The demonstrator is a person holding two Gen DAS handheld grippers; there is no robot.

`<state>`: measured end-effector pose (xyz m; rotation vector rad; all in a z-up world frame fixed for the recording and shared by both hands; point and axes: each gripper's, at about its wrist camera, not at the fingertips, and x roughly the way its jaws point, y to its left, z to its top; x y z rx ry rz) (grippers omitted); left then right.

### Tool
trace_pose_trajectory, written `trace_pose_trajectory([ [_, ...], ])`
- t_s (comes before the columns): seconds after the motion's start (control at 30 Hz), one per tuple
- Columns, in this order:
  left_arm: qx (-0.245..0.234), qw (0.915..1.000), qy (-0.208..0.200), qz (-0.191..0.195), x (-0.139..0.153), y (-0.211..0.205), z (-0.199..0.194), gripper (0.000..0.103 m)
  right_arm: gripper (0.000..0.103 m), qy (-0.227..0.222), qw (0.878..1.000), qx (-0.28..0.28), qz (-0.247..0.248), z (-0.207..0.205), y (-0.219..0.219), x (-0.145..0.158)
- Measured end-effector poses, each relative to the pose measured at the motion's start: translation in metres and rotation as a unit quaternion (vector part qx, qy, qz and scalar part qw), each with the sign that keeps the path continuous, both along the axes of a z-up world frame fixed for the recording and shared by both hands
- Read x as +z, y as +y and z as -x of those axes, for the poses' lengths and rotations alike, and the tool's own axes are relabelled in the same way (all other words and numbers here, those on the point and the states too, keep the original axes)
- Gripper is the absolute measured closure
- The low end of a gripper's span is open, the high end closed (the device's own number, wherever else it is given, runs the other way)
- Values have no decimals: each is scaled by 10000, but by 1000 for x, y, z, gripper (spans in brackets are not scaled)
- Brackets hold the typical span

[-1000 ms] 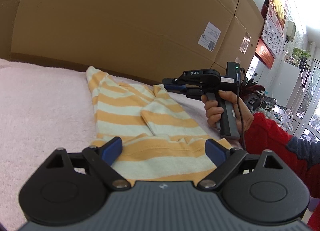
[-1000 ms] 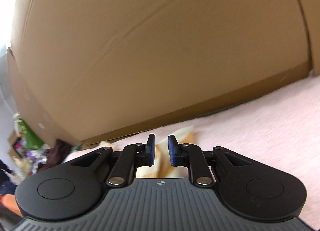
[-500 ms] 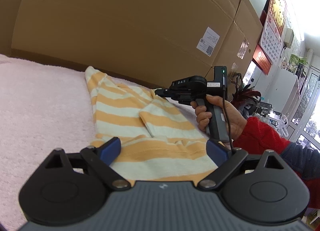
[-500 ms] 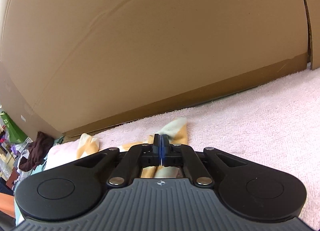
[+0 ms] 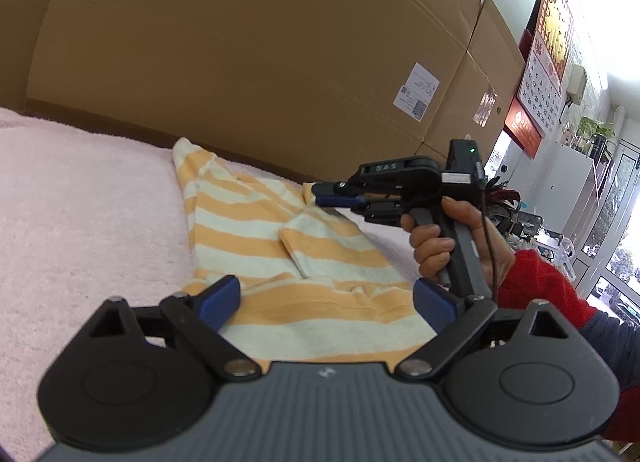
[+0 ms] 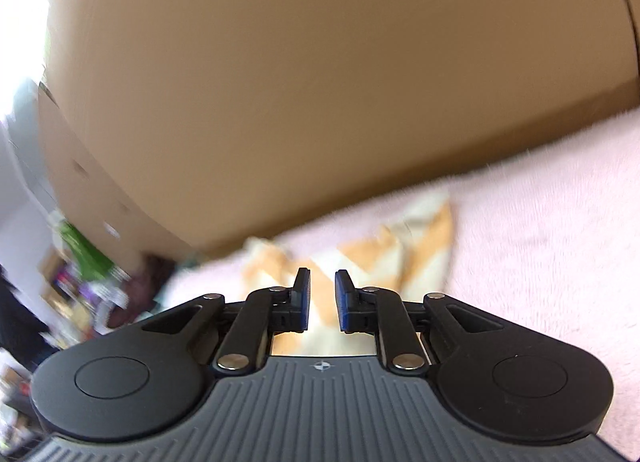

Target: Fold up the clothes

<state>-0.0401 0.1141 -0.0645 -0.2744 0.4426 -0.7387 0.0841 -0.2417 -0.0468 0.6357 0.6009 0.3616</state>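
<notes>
Striped shirt (image 5: 288,258) is the landmark: lies flat on the pink towel (image 5: 80,214), one sleeve already folded in across the body, cardboard boxes (image 5: 260,62) just behind it. Left gripper (image 5: 326,298) sits at the shirt's near hem, jaws spread wide, hem between the blue pads but nothing pinched. Right gripper (image 5: 320,198) hovers over the shirt's far right shoulder; its own blurred view shows the pads (image 6: 302,298) slightly apart, a narrow gap, striped cloth underneath, not clamped on anything. My read: sleeve fold done on that side, next is a fresh grab for the lengthwise fold. To do it well: drop the left jaws fully over the hem edge before closing, take both layers, match the right hand at the same edge, lift evenly so the tucked sleeve doesn't slide out.
</notes>
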Motion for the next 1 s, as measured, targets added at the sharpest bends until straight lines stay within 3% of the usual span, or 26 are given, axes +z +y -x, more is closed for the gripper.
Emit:
trace_pose_trajectory([
  [0.03,3,10000,-6,4,0,0,0,9,98,155,9998,-95,-3,-3,-1,-7],
  [0.07,22,10000,-16,10,0,0,1,9,99,151,9994,-213,-217,-7,-9,-14],
  [0.13,55,10000,-21,21,0,1,1,9,100,158,9977,-491,-441,-6,-21,-21],
  [0.23,86,10000,-34,18,0,1,2,9,97,-5,9972,-735,-139,2,-26,-16],
  [0.27,97,9999,-43,18,0,1,2,9,89,-94,9982,-560,-217,7,-25,-12],
  [0.37,115,9999,-57,27,0,1,2,9,87,-281,9992,146,-261,21,-11,-2],
  [0.47,238,9995,-188,98,0,4,7,9,86,-299,9954,783,455,28,17,3],
  [0.5,349,9989,-276,129,1,6,10,10,88,-226,9934,898,676,27,25,1],
  [0.53,550,9977,-362,129,3,6,14,14,96,-193,9927,821,867,22,29,-3],
  [0.6,652,9970,-376,173,15,5,19,19,95,-269,9932,672,908,16,29,-4],
  [0.7,272,9970,-672,-256,36,-20,6,16,88,-349,9959,465,686,-6,13,-2],
  [0.83,-223,9912,-1017,-813,62,-53,-11,18,84,-472,9967,284,600,-13,12,1],
  [0.93,-409,9923,-558,-1030,49,-78,-48,25,78,-470,9970,132,596,-18,12,1],
  [1.0,-376,9937,-159,-1048,38,-88,-71,46,76,-473,9969,15,625,-19,12,1],
])
